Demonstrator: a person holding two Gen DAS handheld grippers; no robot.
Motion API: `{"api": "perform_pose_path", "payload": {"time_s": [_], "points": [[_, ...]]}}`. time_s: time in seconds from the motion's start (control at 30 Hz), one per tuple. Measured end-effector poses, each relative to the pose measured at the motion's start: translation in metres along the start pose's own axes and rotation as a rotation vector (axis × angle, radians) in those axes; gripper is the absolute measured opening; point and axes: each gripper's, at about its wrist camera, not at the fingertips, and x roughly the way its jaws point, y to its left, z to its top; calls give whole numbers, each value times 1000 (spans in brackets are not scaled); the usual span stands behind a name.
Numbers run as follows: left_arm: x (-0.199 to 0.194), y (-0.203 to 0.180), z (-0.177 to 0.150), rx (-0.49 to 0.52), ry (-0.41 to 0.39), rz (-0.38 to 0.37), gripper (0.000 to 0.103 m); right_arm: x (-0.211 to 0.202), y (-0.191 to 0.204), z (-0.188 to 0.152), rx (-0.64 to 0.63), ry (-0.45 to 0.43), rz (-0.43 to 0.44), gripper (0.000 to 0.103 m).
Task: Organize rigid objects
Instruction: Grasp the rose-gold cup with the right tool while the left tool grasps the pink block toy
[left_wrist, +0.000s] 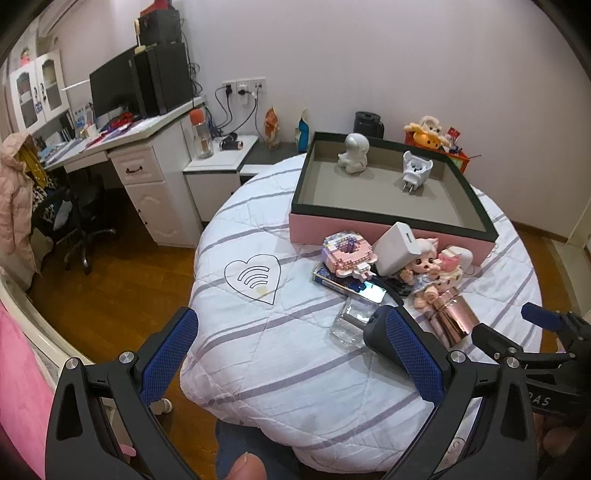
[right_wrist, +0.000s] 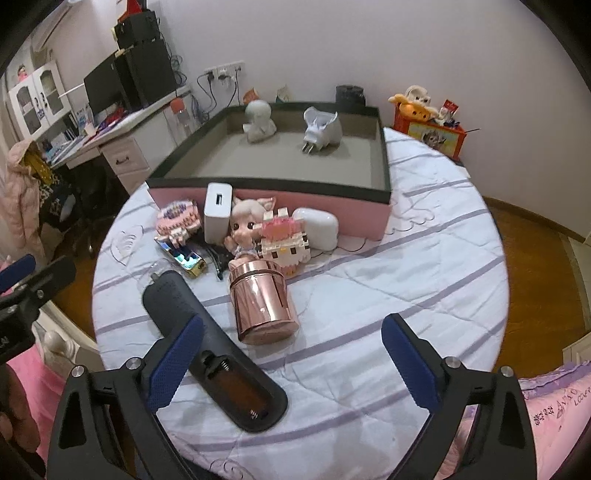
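Observation:
A pink box (left_wrist: 388, 232) (right_wrist: 369, 216) with a dark rim sits on the round quilted table (left_wrist: 258, 354) (right_wrist: 406, 288). Inside it stand a white astronaut figure (left_wrist: 354, 153) (right_wrist: 258, 122) and a white plug adapter (left_wrist: 415, 170) (right_wrist: 321, 130). In front of the box lie a pink block toy (left_wrist: 345, 256) (right_wrist: 177, 218), a white charger (left_wrist: 395, 247) (right_wrist: 217, 212), a doll (left_wrist: 421, 269) (right_wrist: 245, 229), a rose-gold tin (left_wrist: 454, 319) (right_wrist: 262, 306), a clear glass (left_wrist: 351, 323) and a black remote (right_wrist: 218, 354) with its battery bay open. My left gripper (left_wrist: 288, 354) is open above the table's near left. My right gripper (right_wrist: 291, 365) is open over the remote's near end.
A white desk (left_wrist: 140, 147) with a monitor and an office chair (left_wrist: 77, 218) stand to the left. A low white stand (left_wrist: 221, 162) is behind the table. A red toy box (right_wrist: 428, 129) sits at the back right. Wooden floor surrounds the table. A pink bedcover (right_wrist: 535, 417) lies near right.

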Motion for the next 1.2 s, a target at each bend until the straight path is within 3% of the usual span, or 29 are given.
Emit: {"api": "perform_pose_path", "payload": {"time_s": [0.17, 0.3, 0.43, 0.57, 0.63, 1.2], "points": [[20, -2, 1, 5, 30, -4, 103, 17, 1, 5, -7, 28, 11, 95], [33, -4, 1, 6, 51, -8, 103, 32, 2, 11, -23, 58, 21, 82], [42, -5, 3, 7, 62, -13, 103, 48, 4, 13, -33, 96, 52, 75], [51, -6, 6, 0, 74, -23, 103, 65, 11, 11, -70, 138, 61, 58], [55, -7, 8, 1, 76, -27, 103, 65, 12, 9, -84, 117, 46, 48], [125, -33, 40, 45, 115, -94, 103, 47, -12, 18, -11, 82, 65, 48]]}}
